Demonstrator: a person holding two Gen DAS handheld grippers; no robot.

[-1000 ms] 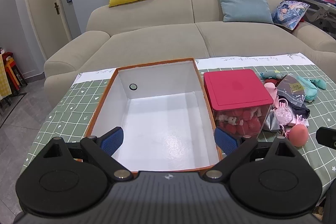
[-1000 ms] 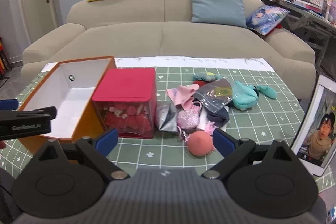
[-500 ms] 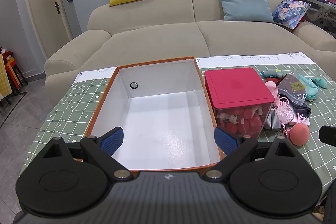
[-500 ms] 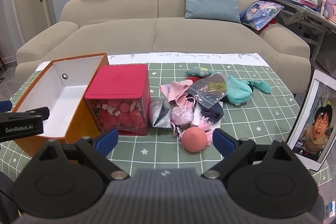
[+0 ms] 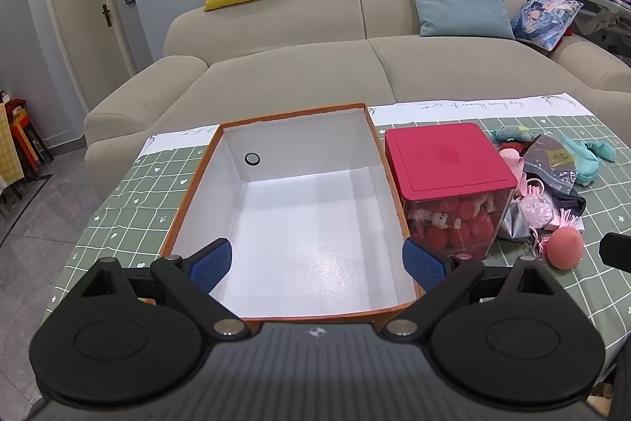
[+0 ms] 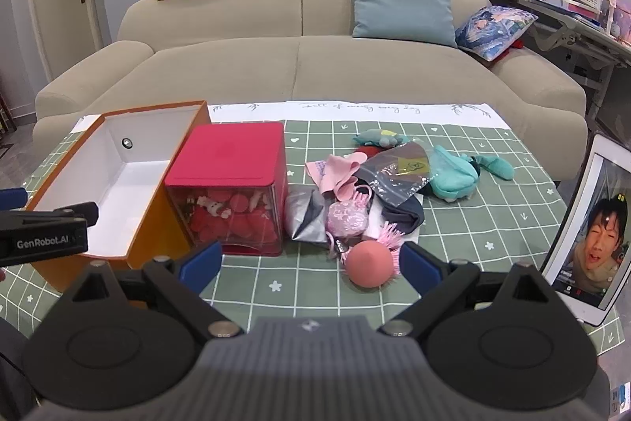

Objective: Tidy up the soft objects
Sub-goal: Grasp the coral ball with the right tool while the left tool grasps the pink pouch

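**Both tongs wide, nothing held, soft things heaped by the red-lidded tub**

Behind everything I see a beige sofa (image 6: pixel 299 66) with yellow, grey, tan and blue cushions. On the green checked surface (image 6: pixel 485 219) sits an orange box (image 5: pixel 189 192) with a white inside, and pressed against its right wall is a clear tub with a red lid (image 5: pixel 445 160), filled with red and white soft pieces.

My left tongs (image 5: pixel 315 265) hang spread apart over the near end of the orange box, gripping nothing. From this view the pile is squeezed to the right edge.

My right tongs (image 6: pixel 309 267) are likewise spread and hold nothing, above bare cloth in front of the tub. Only here does the pile read clearly: a pink ball (image 6: pixel 369 263) nearest me, a pink sequin pouch (image 6: pixel 347 217) just behind it, a silver bag (image 6: pixel 305 216) touching the tub, a pink cloth (image 6: pixel 339 170), a clear zip bag (image 6: pixel 398 172) over a dark garment (image 6: pixel 406 217), and a teal plush (image 6: pixel 453 176) beside it. A tablet (image 6: pixel 587 223) leans at the right edge, seen only in this view. The left tongs' side, marked GenRobot.AI, shows at far left.
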